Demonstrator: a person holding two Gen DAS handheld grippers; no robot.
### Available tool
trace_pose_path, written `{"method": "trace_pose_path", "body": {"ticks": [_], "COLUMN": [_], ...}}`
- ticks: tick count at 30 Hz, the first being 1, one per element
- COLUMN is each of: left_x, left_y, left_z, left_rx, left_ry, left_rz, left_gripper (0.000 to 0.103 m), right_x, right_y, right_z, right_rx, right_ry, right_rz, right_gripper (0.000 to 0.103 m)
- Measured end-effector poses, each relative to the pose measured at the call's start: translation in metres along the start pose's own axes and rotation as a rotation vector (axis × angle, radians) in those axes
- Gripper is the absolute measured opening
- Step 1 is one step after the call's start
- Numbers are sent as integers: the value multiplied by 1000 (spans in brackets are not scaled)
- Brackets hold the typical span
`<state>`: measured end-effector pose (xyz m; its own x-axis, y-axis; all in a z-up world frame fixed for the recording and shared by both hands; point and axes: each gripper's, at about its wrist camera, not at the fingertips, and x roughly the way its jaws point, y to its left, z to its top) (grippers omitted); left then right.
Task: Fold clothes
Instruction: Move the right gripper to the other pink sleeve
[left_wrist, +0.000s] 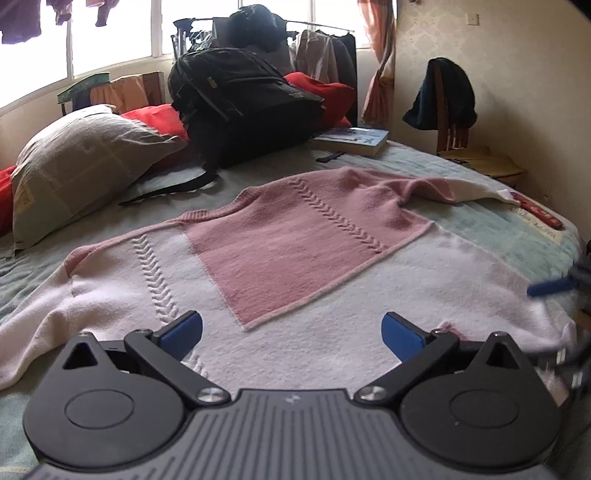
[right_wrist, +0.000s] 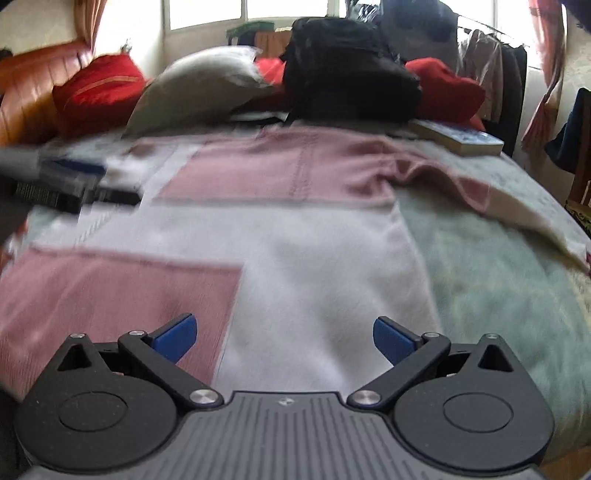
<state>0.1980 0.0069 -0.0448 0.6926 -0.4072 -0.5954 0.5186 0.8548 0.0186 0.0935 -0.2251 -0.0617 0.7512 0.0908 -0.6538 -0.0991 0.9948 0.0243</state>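
- The left gripper (left_wrist: 291, 334) is hovering with jaws spread wide, gripping nothing, over the sweater's near white hem.
- The right gripper (right_wrist: 285, 338) is likewise gaping, empty.
- The pink-and-white sweater (left_wrist: 288, 251) is lying flat across the bed (left_wrist: 517, 236).
- A black backpack (left_wrist: 243, 103), pillow (left_wrist: 81, 158) and book (left_wrist: 351, 140) are sitting at the far end.

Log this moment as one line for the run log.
phase: before first fold | sweater: spread flat on bed, unfolded | left tool: open, over the hem | right tool: open, over sweater | holding: nothing
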Motion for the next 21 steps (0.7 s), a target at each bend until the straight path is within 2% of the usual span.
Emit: {"method": "trace_pose_path", "body": {"ticks": [5,8,11,14,18,21], "left_x": [8,11,16,20,23,20], "left_y": [-1,-1,1,3,5,13], "left_z": [-3,-3,-4,-5,-5,-4], "left_rx": [3,7,-2,-9,-14,-33], "left_ry": [18,24,35,46,56,45], "left_rz": [3,-3,0,3,8,18], "left_gripper": [102,102,102,102,102,102], "right_x": [29,45,40,34,32,34], "right_y": [-15,-20,-22,-25,-37,-48], "right_z": [21,12,-3,-5,12,35], "right_rx": [25,48,37,50,96,125], "right_ry": [8,51,19,25,40,4], "right_rz": [30,34,38,41,56,66], "right_gripper": [103,103,103,103,103,103]}}
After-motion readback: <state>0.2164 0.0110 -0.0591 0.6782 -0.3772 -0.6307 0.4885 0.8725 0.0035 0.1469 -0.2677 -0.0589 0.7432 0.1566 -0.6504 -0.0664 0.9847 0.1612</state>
